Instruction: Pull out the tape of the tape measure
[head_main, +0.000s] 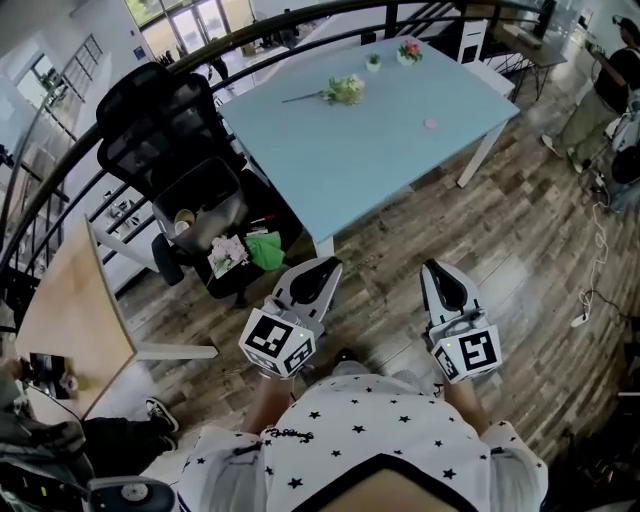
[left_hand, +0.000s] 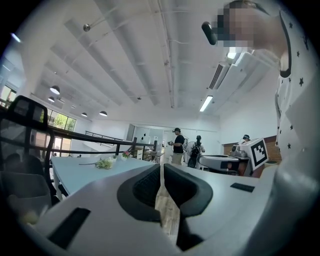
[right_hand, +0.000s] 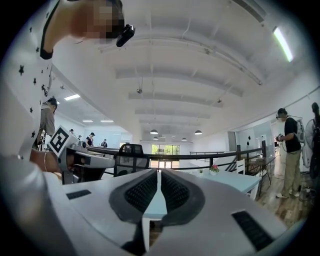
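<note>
Ahead of closed left gripper (head_main: 325, 268), blue table (head_main: 400, 150), black chair (head_main: 150, 120)

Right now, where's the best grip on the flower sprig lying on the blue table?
The flower sprig lies flat on the table, thin bare stem pointing left in the head view. Probably pinch that stem from above, jaws across it; the blossom end looks soft and bulky.

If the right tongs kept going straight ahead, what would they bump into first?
Probably the light blue table: it shows straight ahead of the right tongs, with nothing in between. Whether they hit its edge or pass over is unclear.
</note>
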